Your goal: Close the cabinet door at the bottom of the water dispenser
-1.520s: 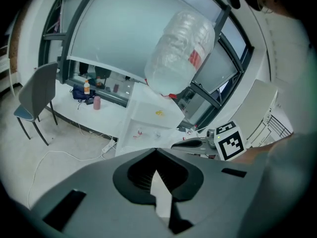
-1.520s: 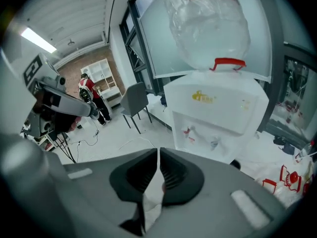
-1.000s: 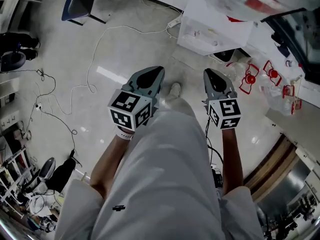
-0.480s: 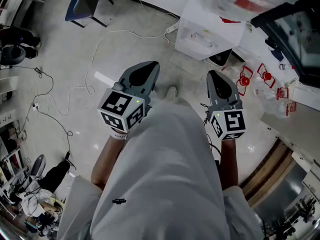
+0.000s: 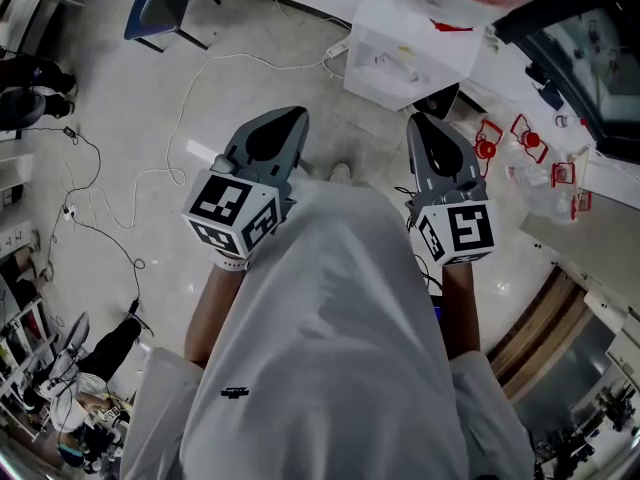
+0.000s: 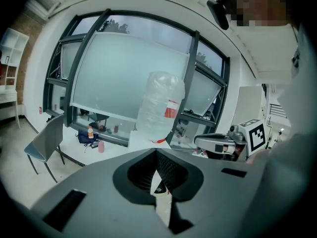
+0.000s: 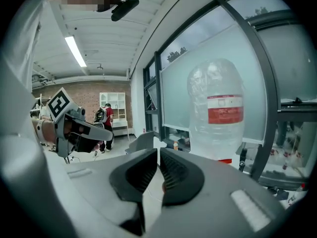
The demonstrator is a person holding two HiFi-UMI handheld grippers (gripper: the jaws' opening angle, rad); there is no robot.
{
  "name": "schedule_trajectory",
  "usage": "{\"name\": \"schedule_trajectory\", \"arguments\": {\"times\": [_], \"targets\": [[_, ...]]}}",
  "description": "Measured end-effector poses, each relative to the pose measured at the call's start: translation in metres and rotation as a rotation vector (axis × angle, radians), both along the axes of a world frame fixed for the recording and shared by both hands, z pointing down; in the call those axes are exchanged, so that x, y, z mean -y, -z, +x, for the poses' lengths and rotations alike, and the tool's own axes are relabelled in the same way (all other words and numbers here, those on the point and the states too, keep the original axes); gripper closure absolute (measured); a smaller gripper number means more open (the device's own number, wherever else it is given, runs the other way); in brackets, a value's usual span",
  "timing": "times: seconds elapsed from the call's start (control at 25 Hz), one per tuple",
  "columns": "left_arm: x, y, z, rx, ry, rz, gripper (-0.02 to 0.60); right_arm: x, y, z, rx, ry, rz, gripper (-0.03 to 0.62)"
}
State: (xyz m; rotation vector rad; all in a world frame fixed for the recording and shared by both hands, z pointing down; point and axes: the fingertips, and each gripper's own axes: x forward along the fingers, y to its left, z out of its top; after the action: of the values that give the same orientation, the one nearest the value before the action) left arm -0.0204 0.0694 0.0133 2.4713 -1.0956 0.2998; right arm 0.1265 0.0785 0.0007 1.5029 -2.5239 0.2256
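I stand facing the water dispenser [image 5: 405, 53] with both tools held up in front of me, well apart from it. My left gripper [image 5: 292, 115] has its jaws pressed together on nothing, and my right gripper [image 5: 418, 120] has its jaws all but together, empty too. The bottle [image 7: 218, 108] looms in both gripper views, but the bottom cabinet door shows clearly in none. This could be me about to go in and push it, or standing back with it shut. I need a lower look at it.

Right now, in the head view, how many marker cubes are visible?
2. The left cube sits on the left gripper; the right cube on the right gripper. None seems hidden.
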Motion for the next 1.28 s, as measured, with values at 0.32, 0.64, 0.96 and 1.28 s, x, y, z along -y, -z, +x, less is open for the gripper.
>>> {"name": "schedule_trajectory", "arguments": {"times": [0.32, 0.64, 0.96, 1.28], "targets": [[0.004, 0.005, -0.001, 0.01, -0.016, 0.001, 0.575, 0.009, 0.009, -0.016, -0.013, 0.058, 0.038, 0.568], [0.003, 0.004, 0.008, 0.019, -0.066, -0.007, 0.575, 0.003, 0.015, -0.011, 0.039, 0.005, 0.027, 0.568], [-0.002, 0.007, 0.015, -0.006, -0.089, -0.007, 0.575, -0.009, 0.015, -0.016, -0.01, 0.037, 0.019, 0.574], [-0.008, 0.008, 0.017, -0.019, -0.093, -0.007, 0.575, -0.016, 0.012, -0.024, -0.021, 0.055, 0.011, 0.574]]}}
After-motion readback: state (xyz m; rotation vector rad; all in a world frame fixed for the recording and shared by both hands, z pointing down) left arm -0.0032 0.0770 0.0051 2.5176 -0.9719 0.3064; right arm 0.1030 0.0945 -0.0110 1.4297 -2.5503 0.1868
